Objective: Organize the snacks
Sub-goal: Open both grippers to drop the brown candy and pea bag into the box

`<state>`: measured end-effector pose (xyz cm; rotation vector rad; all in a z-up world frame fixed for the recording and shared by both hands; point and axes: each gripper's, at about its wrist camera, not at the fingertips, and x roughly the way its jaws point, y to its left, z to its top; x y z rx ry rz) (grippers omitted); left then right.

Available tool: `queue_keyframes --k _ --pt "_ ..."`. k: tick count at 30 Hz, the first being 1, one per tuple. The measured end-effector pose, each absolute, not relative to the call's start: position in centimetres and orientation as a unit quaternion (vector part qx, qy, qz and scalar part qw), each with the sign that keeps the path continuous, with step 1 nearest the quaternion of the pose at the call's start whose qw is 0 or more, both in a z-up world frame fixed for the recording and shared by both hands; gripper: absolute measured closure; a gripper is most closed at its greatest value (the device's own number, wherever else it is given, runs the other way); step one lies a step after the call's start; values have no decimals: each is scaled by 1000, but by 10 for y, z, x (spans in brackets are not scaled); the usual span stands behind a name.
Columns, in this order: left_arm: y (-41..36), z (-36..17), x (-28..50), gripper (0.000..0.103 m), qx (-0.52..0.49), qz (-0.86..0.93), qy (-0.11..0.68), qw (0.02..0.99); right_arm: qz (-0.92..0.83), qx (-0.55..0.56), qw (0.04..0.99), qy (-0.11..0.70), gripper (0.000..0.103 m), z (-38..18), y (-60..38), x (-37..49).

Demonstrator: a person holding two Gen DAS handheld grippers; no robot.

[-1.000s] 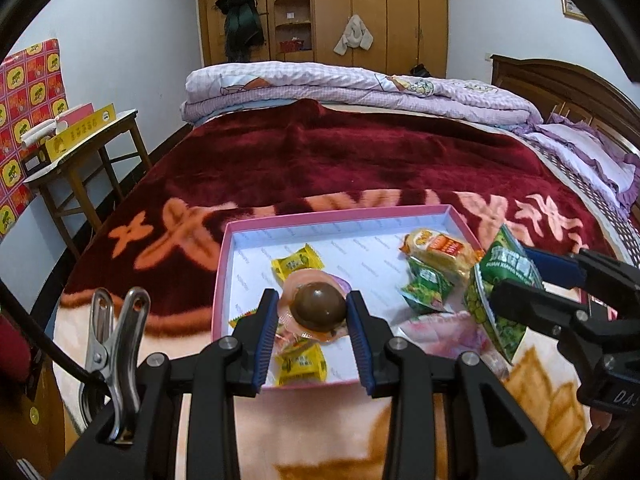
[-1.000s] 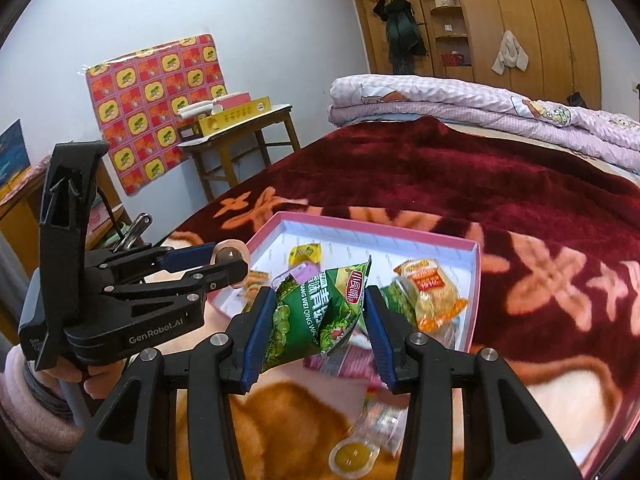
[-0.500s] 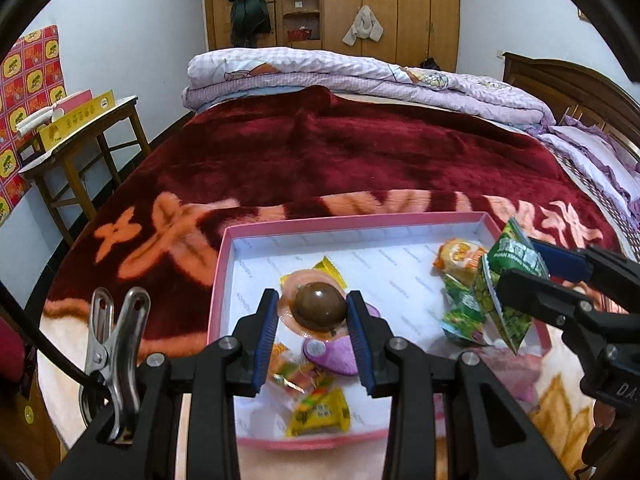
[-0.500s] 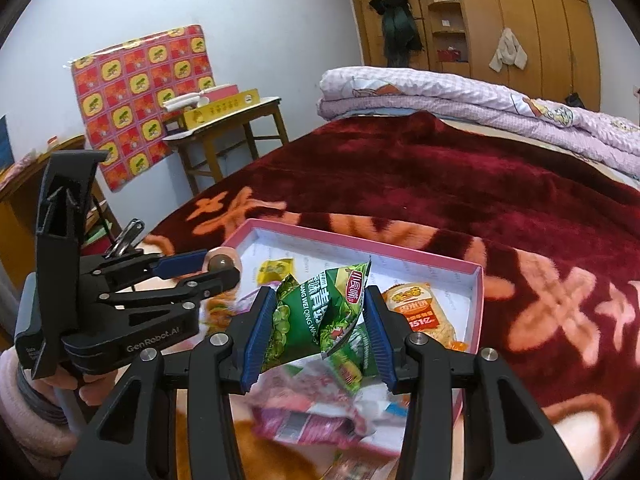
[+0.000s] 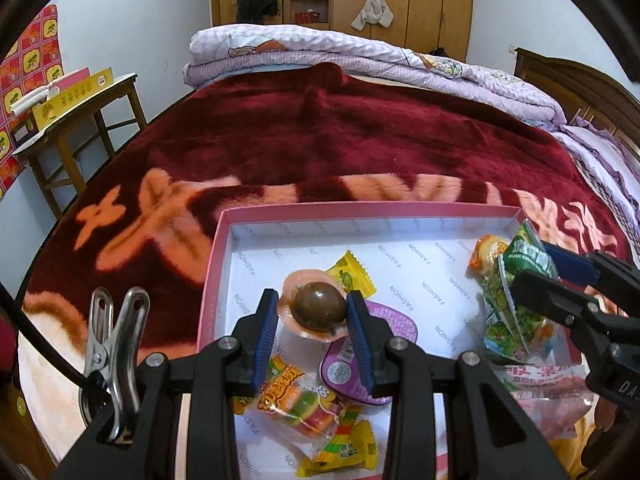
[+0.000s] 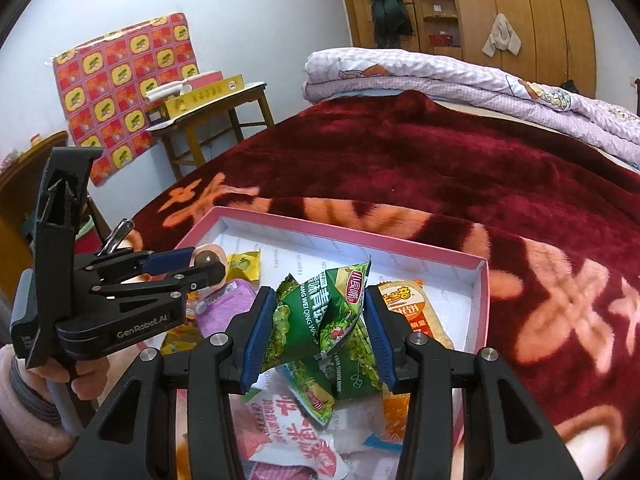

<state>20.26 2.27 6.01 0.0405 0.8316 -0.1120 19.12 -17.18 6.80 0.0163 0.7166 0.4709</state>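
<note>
Both grippers loaded over pink box (image 5: pixel 216 240): left gripper (image 5: pixel 312 312) clamps brown jelly cup (image 5: pixel 318 306), right gripper (image 6: pixel 320 320) clamps green pea packet (image 6: pixel 320 312).

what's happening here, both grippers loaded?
Yes. A person holds a gripper in each hand over a pink box of snacks on a bed. The left gripper is shut on a brown jelly cup; the right gripper is shut on a green pea packet. Both hang just above the box, neither snack released yet. Several other wrapped snacks already lie inside.
</note>
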Motion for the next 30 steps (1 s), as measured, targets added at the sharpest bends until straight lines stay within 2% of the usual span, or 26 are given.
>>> queue_keyframes --k 5,8,12,30 --pt "21 59 202 66 23 -54 408 911 225 2 911 345 56 68 -170 192" --pt "21 60 201 61 19 -56 408 911 225 -2 914 339 55 70 -169 190" --pt "21 63 198 61 16 -57 407 911 226 -1 918 327 49 77 -169 186" --pt "14 91 149 61 -1 -69 393 917 236 22 920 311 49 98 -180 141"
